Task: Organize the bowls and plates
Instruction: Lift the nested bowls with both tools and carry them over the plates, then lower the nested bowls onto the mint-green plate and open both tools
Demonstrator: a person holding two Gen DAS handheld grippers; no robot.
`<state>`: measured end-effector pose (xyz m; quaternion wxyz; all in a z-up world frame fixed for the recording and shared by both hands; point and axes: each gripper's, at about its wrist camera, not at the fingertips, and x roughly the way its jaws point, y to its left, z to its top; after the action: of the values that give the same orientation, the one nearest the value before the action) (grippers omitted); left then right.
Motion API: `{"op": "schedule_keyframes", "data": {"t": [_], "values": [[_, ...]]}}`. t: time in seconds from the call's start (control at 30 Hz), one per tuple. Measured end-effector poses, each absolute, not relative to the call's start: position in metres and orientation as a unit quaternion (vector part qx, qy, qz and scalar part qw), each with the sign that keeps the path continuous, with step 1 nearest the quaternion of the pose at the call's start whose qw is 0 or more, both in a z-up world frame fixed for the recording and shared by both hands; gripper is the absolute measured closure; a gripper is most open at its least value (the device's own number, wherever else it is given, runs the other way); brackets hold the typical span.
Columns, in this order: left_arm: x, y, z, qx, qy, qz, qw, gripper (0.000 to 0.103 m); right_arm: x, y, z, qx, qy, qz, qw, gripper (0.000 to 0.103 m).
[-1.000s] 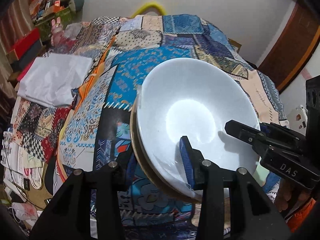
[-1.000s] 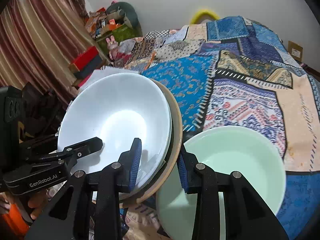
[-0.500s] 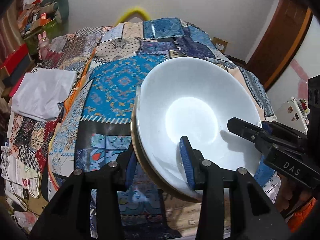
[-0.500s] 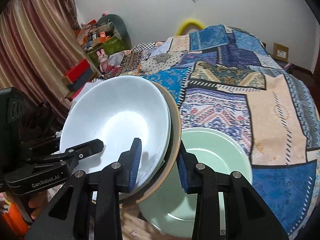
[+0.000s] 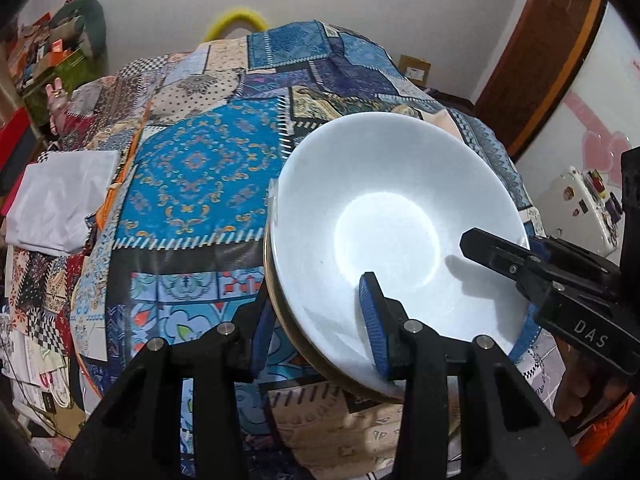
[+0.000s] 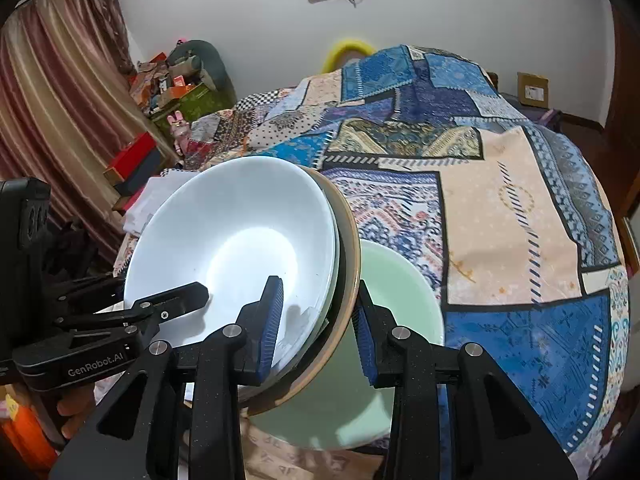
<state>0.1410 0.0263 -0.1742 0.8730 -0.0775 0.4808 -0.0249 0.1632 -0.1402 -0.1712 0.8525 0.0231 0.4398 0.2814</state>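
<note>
Both grippers — left gripper (image 5: 320, 320), right gripper (image 6: 318, 320) — clamp the stacked bowls (image 6: 236, 256) above the bed (image 6: 500, 220); green bowl (image 6: 400, 300) unstacked — placement remains.

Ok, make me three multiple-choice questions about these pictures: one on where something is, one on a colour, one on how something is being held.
1. Where is the green bowl?
A. on the patchwork cover, behind the lifted stack
B. on the folded white cloth
C. on the floor

2. What colour is the top dish in the stack?
A. red
B. white
C. black

3. How is the stack held?
A. it lies flat, untouched
B. one hand-held gripper grips it
C. both hand-held grippers clamp its rim

Answers:
1 A, the right wrist view shows it resting on the patchwork cover.
2 B, its inside is plain white.
3 C, the left hand-held gripper and the right hand-held gripper each straddle the rim.
</note>
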Motion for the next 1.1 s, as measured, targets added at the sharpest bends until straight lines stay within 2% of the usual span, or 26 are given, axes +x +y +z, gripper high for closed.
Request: {"op": "schedule_keyframes", "data": {"t": [0.63, 0.9, 1.1], "values": [[0.17, 0.003, -0.217, -0.065, 0.527, -0.04, 0.846, 0.062, 0.174, -0.165, -0.21, 0.044, 0.48, 0.259, 0.837, 0.072], [0.174, -0.002, -0.213, -0.056, 0.513, -0.041, 0.856, 0.061, 0.178, -0.175, -0.221, 0.071, 0.492, 0.26, 0.827, 0.071], [0.171, -0.004, -0.213, -0.052, 0.507, -0.042, 0.859, 0.058, 0.174, -0.177, -0.217, 0.068, 0.484, 0.26, 0.833, 0.067]]}}
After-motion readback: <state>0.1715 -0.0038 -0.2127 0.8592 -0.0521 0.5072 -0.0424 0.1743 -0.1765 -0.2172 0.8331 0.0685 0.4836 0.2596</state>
